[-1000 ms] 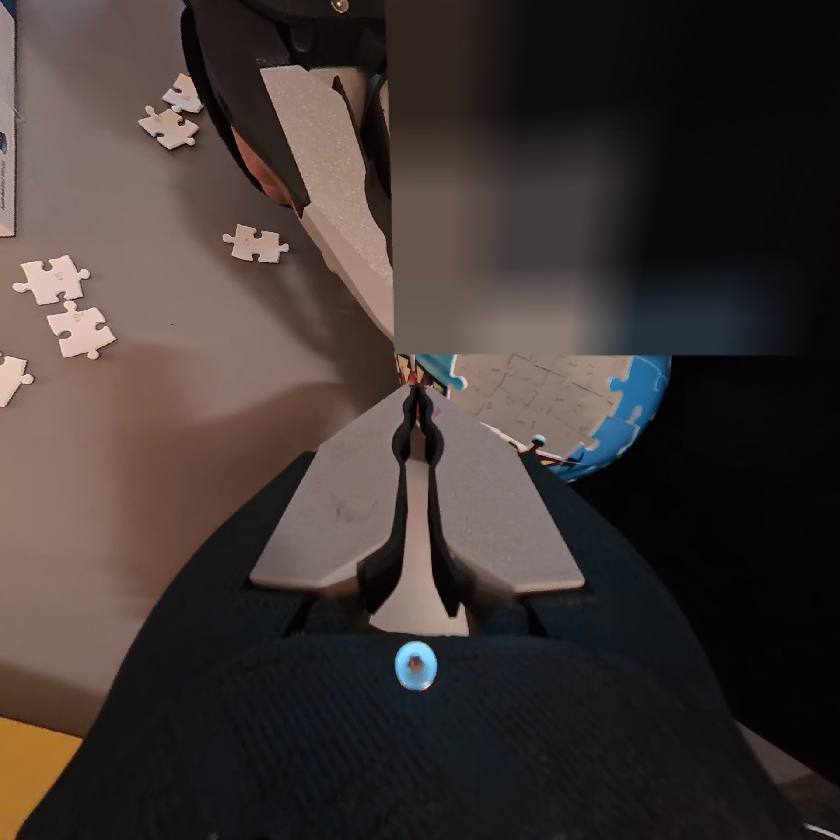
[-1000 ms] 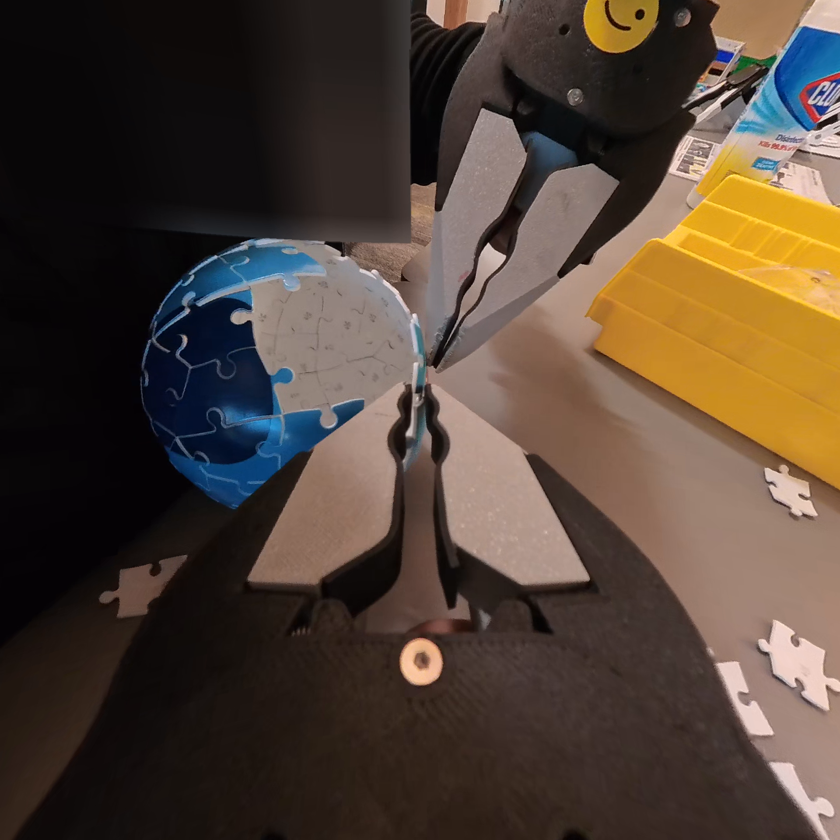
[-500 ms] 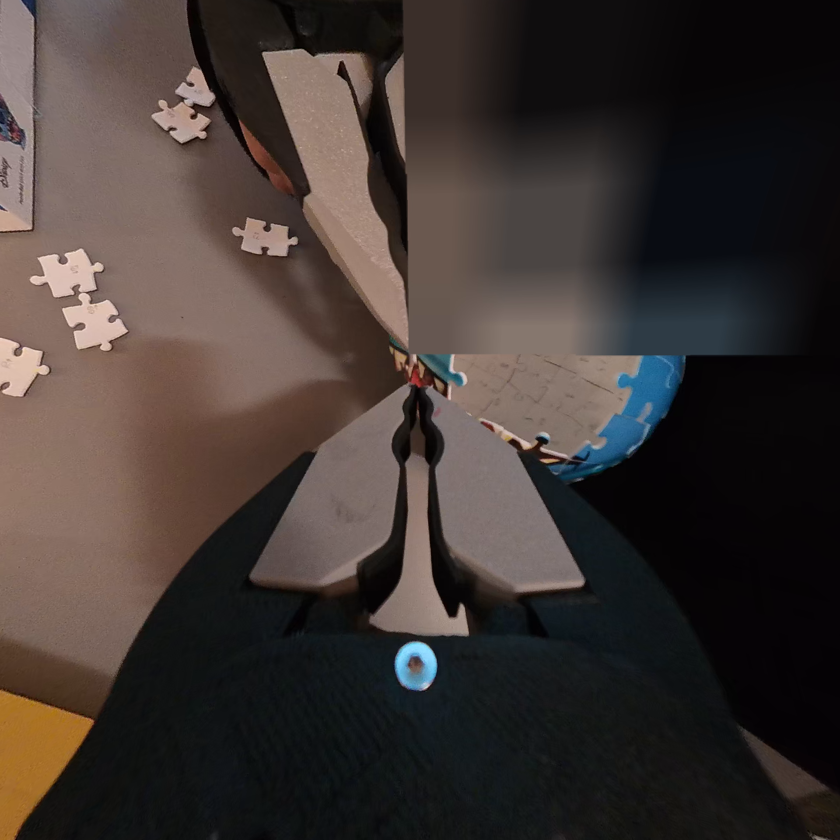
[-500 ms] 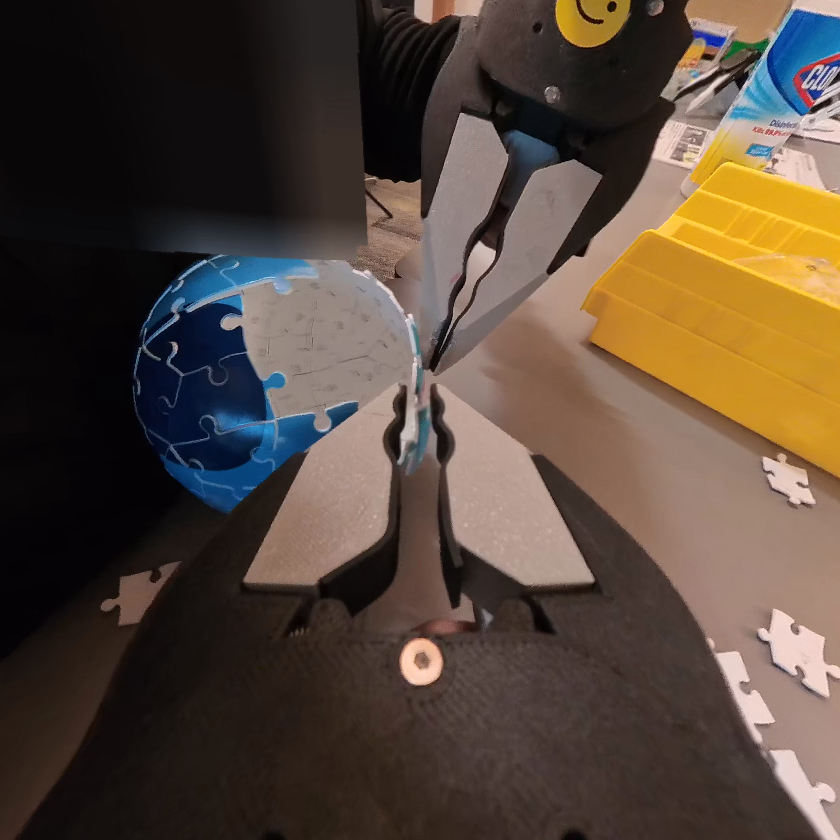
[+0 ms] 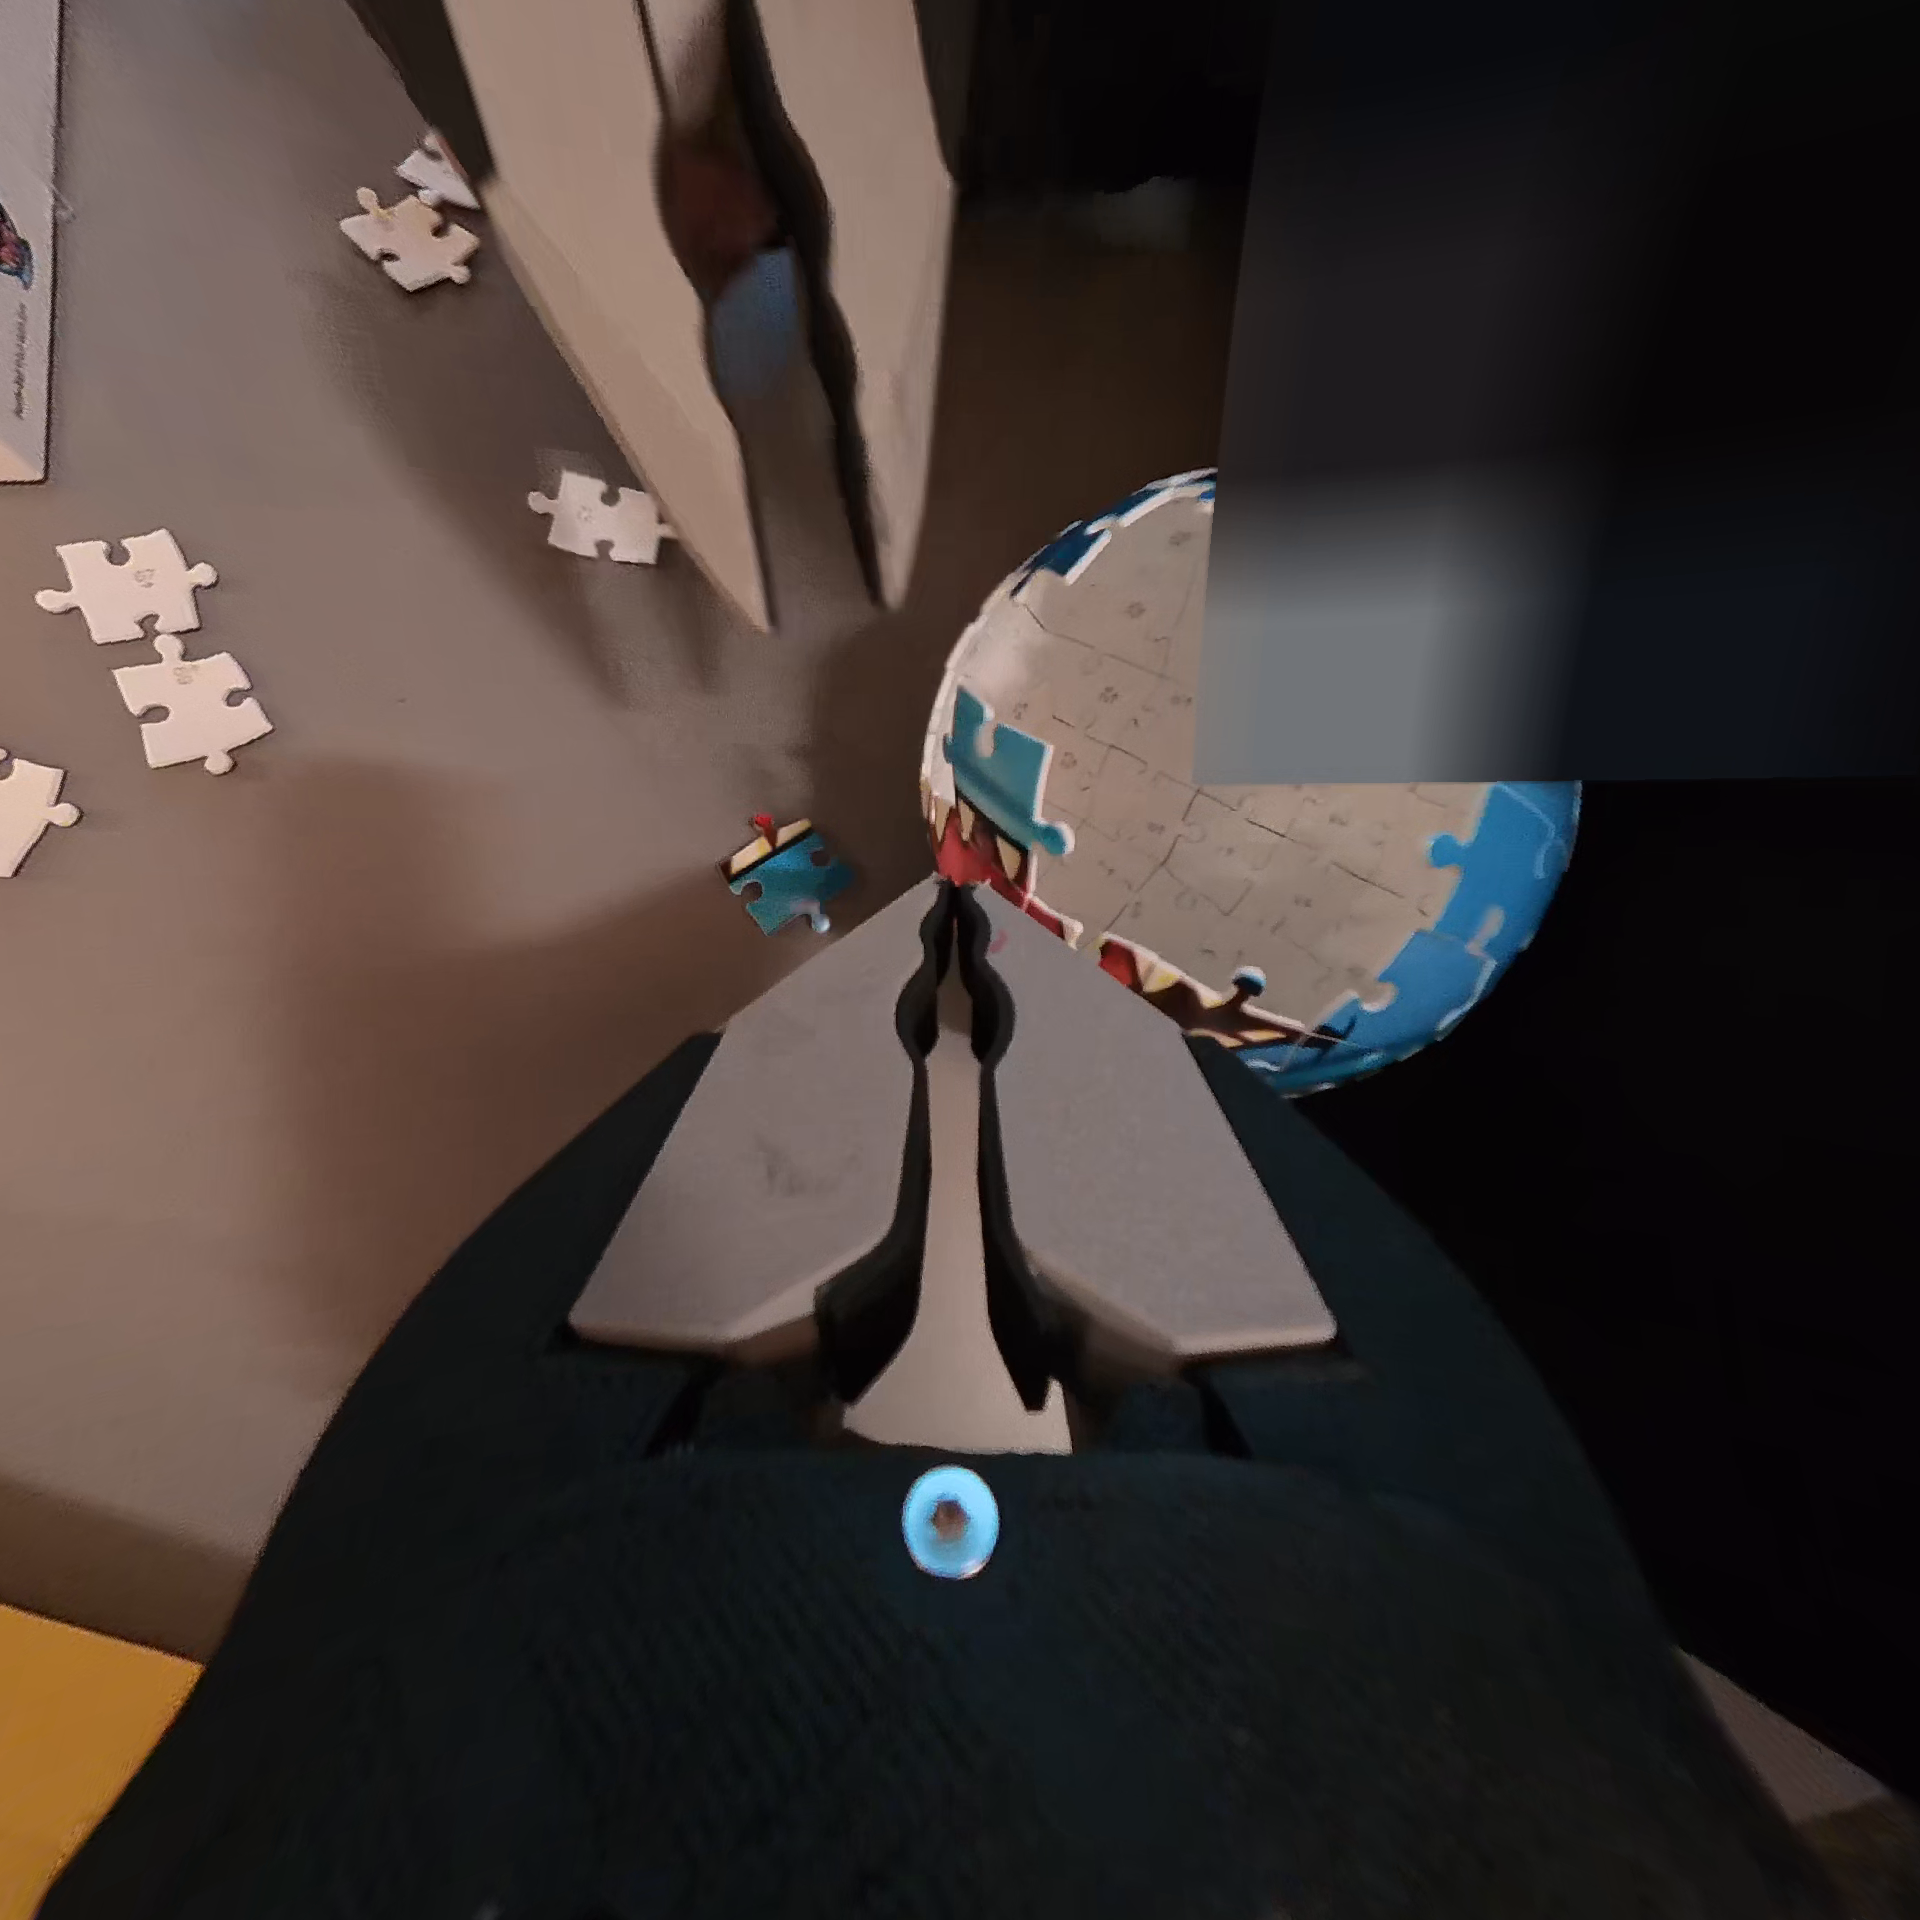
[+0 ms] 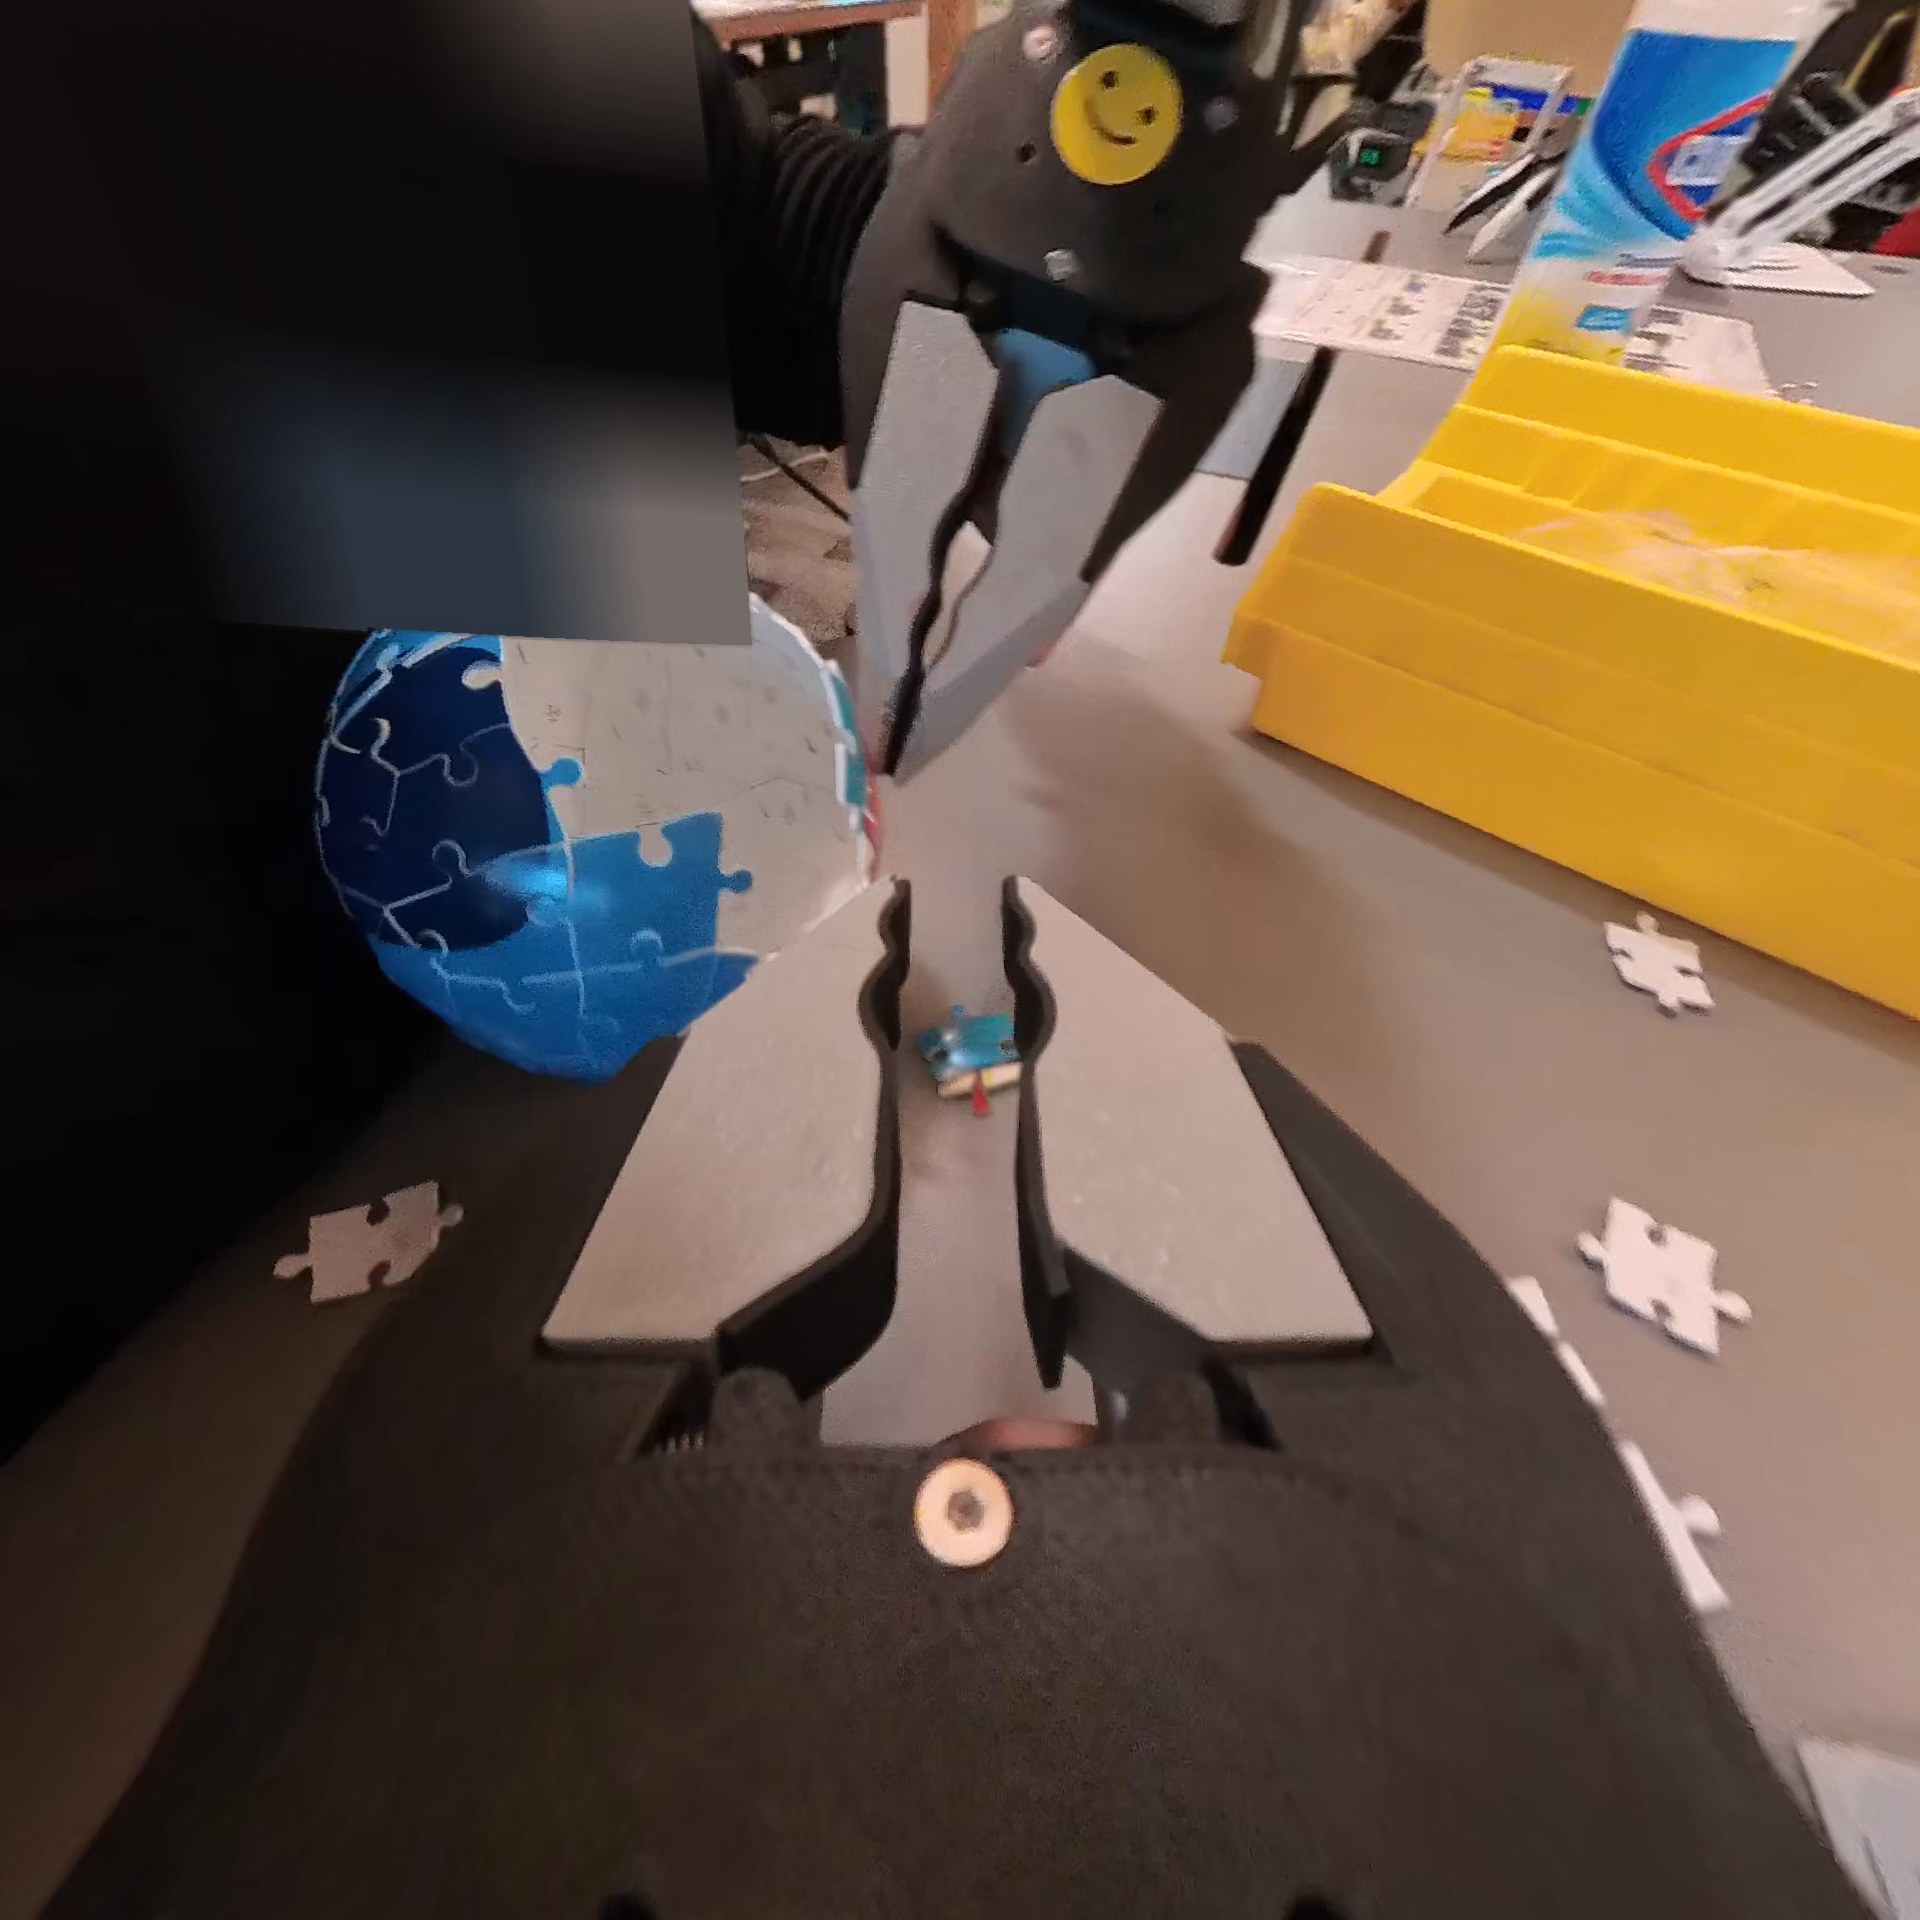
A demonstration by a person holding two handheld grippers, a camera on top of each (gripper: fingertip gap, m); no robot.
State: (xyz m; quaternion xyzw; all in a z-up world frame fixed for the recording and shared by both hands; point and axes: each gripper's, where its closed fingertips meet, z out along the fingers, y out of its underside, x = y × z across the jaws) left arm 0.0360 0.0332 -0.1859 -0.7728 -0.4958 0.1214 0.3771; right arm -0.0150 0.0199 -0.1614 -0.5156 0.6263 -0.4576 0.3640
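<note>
Left tongs (image 5: 954,899): closed, pinching puzzle ball (image 5: 1247,873) rim. Right tongs (image 6: 951,899): open, empty. Loose piece (image 6: 971,1049) is lying beside the ball. You are risking the thin rim buckling.

yellow bin (image 6: 1558,665), white puzzle pieces (image 5: 130,597), grey table (image 5: 312,1039)

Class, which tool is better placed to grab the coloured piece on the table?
Probably the right tool: it is open, with the coloured piece showing between its fingers; the left tool is shut on the edge of the puzzle ball.
</note>
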